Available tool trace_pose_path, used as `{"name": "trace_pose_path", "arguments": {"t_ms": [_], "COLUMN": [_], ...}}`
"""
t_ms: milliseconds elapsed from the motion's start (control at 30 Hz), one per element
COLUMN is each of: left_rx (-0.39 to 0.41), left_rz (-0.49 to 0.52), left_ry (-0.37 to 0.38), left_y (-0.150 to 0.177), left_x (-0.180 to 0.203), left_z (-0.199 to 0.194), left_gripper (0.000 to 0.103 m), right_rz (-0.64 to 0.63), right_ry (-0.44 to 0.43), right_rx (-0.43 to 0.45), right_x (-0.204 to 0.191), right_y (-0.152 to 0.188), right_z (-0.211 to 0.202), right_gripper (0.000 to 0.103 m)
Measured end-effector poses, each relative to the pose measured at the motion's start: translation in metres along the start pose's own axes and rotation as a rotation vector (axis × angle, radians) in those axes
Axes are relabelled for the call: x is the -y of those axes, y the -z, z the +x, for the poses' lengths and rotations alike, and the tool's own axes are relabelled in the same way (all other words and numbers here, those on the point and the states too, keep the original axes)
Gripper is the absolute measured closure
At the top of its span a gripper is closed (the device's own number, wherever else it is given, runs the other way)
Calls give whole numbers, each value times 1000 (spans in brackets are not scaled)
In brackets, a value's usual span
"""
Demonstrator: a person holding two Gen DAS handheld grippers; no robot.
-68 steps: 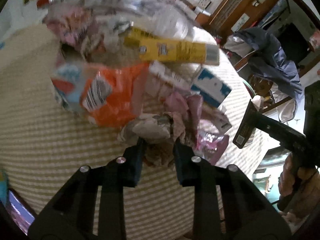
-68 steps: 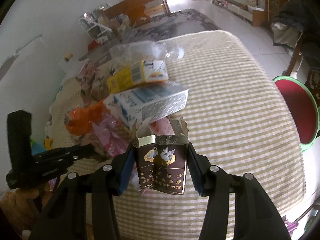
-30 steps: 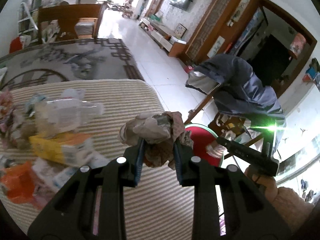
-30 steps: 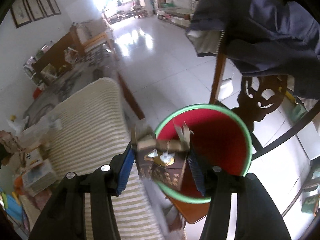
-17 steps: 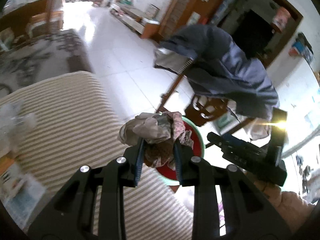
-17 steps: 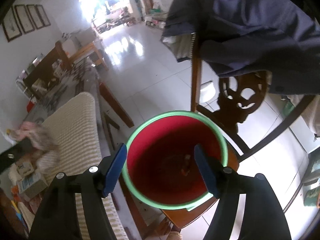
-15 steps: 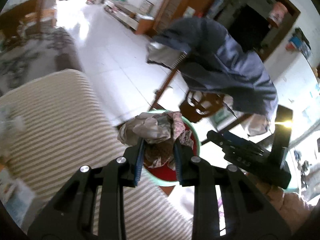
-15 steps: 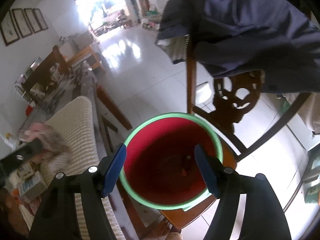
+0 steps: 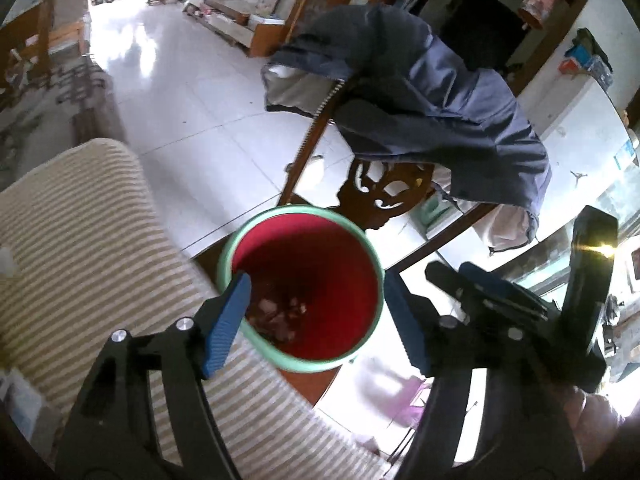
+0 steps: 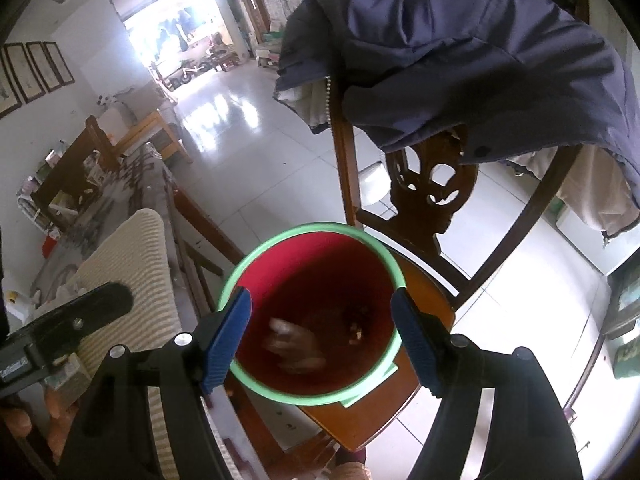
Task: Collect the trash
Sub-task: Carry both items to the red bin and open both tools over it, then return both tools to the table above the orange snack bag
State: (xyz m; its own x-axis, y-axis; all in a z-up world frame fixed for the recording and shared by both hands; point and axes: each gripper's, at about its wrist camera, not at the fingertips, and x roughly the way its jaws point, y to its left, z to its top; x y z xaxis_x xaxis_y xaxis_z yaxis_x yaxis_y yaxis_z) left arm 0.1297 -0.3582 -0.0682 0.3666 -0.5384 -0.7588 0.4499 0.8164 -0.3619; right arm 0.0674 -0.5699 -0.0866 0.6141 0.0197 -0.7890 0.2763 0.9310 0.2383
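A red bucket with a green rim (image 9: 224, 256) (image 10: 308, 228) stands on a wooden chair seat (image 10: 424, 300) beside the table. My left gripper (image 9: 316, 292) hangs over the bucket. Its jaws are opening and nothing is between them. A crumpled pinkish wad (image 9: 280, 316) lies at the bottom, and it looks blurred in the right wrist view (image 10: 292, 344). My right gripper (image 10: 320, 300) is open and empty above the same bucket. Small scraps (image 10: 356, 330) lie inside. Each gripper shows at the edge of the other's view.
The table with a striped beige cloth (image 9: 80, 240) (image 10: 132, 256) ends just left of the bucket. A dark blue jacket (image 9: 420, 92) (image 10: 480, 60) hangs over the carved chair back (image 10: 432, 184). White tiled floor (image 10: 248, 152) stretches behind, with furniture far off.
The left gripper swung from the table to the bucket, then opened and let the crumpled wad fall in. The right gripper let go of the dark cigarette pack into the bucket.
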Motion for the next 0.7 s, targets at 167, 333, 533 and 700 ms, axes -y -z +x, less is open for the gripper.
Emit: {"name": "trace_pose_path", "arguments": {"t_ms": [167, 333, 533, 700], "left_rx": [83, 137, 181, 233], "left_rz": [-74, -138, -222, -338], "left_ry": [-53, -124, -201, -299], "left_y": [18, 37, 66, 100], "left_x": [-26, -63, -115, -174], "left_z": [-48, -87, -134, -186], "left_gripper": [34, 34, 34, 34], "right_rz": [-43, -115, -223, -294], "right_ry": [-40, -103, -169, -207], "right_rx": [31, 17, -23, -60], "right_x": [-29, -80, -150, -197], "right_y": [-3, 2, 27, 52], "right_z": [-6, -3, 2, 3], "right_gripper": [29, 28, 27, 27]}}
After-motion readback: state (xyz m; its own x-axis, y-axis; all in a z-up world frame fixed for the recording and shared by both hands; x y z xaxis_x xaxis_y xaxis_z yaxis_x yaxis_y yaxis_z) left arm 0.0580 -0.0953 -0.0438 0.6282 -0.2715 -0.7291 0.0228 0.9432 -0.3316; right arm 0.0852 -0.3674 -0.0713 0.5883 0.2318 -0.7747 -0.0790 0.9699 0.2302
